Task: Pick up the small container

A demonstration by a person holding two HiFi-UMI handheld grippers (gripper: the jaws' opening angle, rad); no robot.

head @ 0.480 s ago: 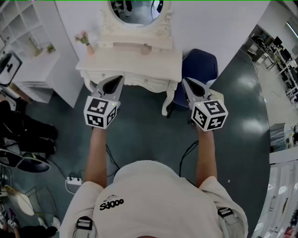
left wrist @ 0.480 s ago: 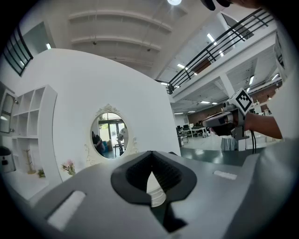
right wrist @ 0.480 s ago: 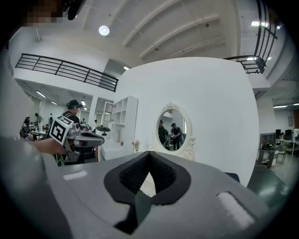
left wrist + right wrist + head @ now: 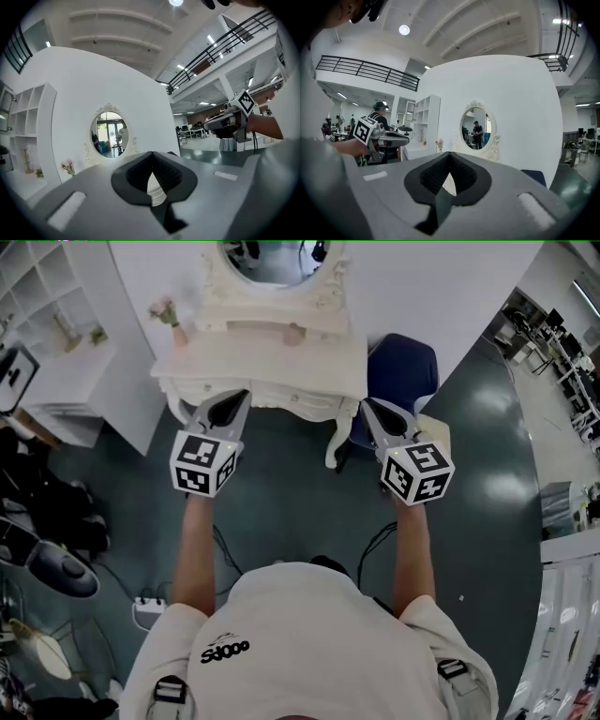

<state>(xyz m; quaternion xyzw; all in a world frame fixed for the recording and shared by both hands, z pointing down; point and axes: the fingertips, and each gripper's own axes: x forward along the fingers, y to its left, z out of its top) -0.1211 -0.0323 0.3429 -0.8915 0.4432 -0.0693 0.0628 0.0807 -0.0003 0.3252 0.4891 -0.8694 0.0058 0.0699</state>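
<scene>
White T-shirt (image 4: 309,634), black logo (image 4: 225,650), 2 grey hand-held grippers (image 4: 234,399) (image 4: 368,406), black-and-white marker cubes (image 4: 202,465)

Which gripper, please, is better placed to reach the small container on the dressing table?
Probably left: the left gripper faces the dressing table's front below the small container, while the right gripper sits off its corner, by the chair. Both are shut.

Head view looks steeply down over the person, with the desk (image 4: 281,367) at frame top. Left gripper view and right gripper view look level toward its oval mirror (image 4: 108,136), which all three share.
</scene>
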